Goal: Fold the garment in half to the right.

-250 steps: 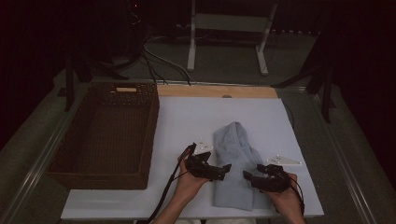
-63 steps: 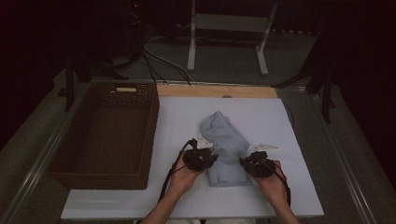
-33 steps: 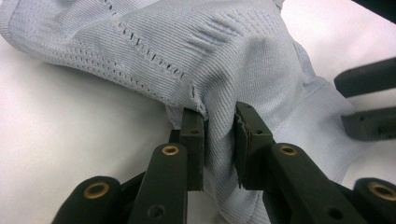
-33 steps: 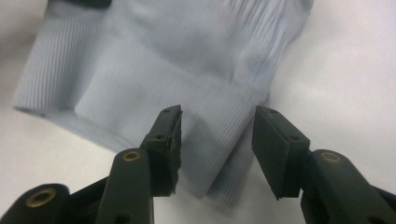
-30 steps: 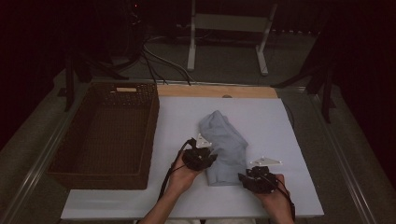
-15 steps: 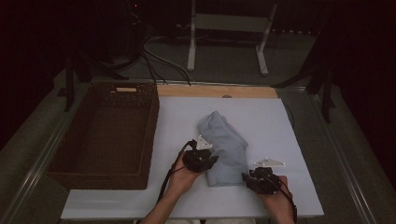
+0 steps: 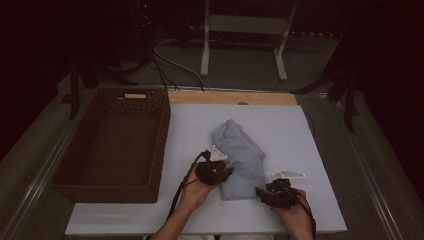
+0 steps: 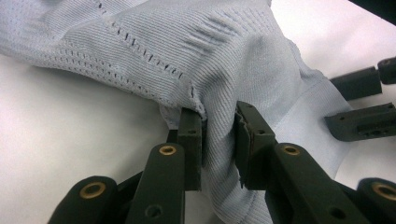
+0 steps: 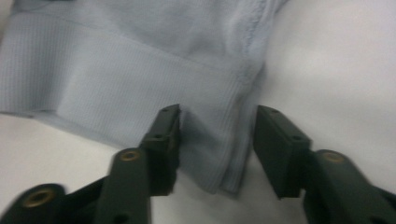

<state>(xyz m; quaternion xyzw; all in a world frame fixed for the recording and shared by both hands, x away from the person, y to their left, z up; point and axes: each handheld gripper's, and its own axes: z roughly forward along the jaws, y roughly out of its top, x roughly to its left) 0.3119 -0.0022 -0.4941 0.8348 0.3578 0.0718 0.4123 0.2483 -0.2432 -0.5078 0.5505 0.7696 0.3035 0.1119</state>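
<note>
In the high view both grippers are dark and small, their jaws hard to make out. The pale blue knitted garment (image 7: 239, 159) lies folded and rumpled at the centre of the white table (image 7: 310, 130). The left gripper (image 8: 218, 140) pinches a bunched fold; the right gripper (image 9: 217, 135) straddles the ribbed hem corner, jaws apart, having just opened.

Both grippers are black plastic w/ linked arms. Left gripper (image 7: 216, 172) carries a grey three-cornered plate on top; a thin black cable trails from it back along the bare forearm. Right gripper (image 7: 274, 194) has the same grey plate, lying flatter, plus a black cable looping past the wrist. Close up, jaws are blocky, matte black, squared pads (image 8: 191, 140), w/ brass-coloured rivets at the pivots and small recessed screw holes. No sleeves visible.
</note>
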